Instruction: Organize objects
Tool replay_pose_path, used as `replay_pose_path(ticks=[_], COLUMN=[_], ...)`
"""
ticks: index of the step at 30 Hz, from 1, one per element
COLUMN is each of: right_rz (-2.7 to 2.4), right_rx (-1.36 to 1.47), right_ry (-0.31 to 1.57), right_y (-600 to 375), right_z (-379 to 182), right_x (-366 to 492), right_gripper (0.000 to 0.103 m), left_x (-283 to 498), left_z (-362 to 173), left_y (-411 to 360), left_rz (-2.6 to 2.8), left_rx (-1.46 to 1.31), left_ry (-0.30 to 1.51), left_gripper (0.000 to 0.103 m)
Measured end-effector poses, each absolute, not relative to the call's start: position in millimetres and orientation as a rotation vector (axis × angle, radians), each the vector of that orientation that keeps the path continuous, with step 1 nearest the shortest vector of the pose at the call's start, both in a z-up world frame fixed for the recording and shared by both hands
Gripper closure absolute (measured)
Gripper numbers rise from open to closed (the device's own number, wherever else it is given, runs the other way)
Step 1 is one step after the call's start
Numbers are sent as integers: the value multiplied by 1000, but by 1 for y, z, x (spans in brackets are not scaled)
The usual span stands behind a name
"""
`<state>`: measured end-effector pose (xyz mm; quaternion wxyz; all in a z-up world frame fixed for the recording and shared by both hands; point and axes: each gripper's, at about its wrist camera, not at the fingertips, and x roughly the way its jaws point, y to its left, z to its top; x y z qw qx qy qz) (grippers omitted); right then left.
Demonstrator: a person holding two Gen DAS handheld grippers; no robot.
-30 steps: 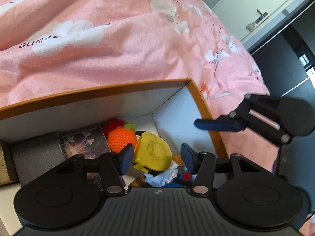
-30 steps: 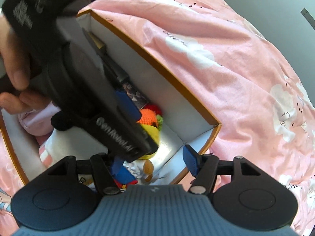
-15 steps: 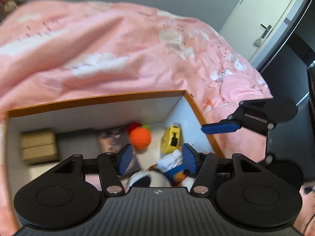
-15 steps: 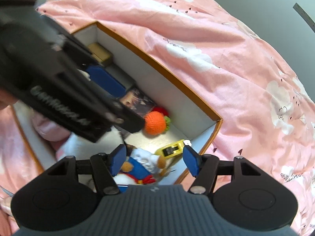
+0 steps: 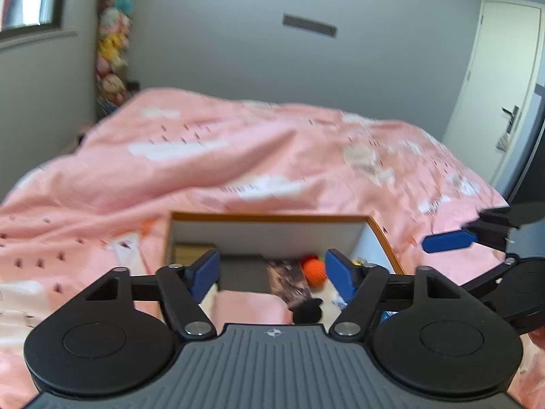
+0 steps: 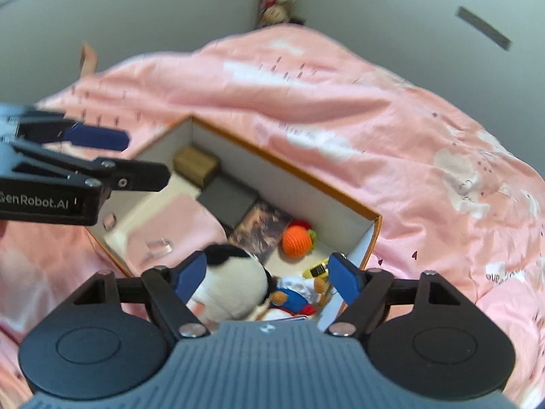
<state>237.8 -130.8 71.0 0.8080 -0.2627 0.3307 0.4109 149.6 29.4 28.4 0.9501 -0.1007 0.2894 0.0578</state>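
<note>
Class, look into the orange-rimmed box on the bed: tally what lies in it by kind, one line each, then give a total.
Plush toys: 2, a black-and-white one and a blue-dressed one
Crocheted orange: 1
Yellow tape measure: 1
Small boxes: 2, tan, grey
Book: 1
Pink cloth: 1
Total: 8

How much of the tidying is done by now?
Mostly done, it seems: the box on the bed already holds a plush, orange ball, book and small boxes. Both claws, left and right, are opening and hold nothing. Nothing loose shows on the blanket.
</note>
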Motion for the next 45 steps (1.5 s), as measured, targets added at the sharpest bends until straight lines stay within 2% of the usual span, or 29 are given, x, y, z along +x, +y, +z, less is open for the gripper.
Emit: replay_pose_path(ticks=[2,6,11,13,15,24,37,45], right_rz=[865,816,746,712,694,569,572,571], right_rx=[-503,-415,-358,-326,-287,-101,-160,-159], right_ry=[680,585,501,494,492,499,552,582], right_y=[-120,-130,-133,-134,-136,-147,-137,-139], right_z=[62,73,67,67,67,49,1,-8], right_x=[232,210,190,182,178,167,162,163], right_gripper=[20,9,5,5,3,1,1,1], left_x=[140,125,110,107,102,91,91,92], left_z=[34,38,34,29,22,-9,-35,-38], left_y=[27,22,27,28,29,35,39,39], left_rz=[155,245,286,307,318,285,296,295], left_rx=[-180,-117,-125,-114,-98,-159,-195,-209], left_ry=[556,503,466,474,488,594,660,680], left_gripper=[14,13,12,3,1,1,1,1])
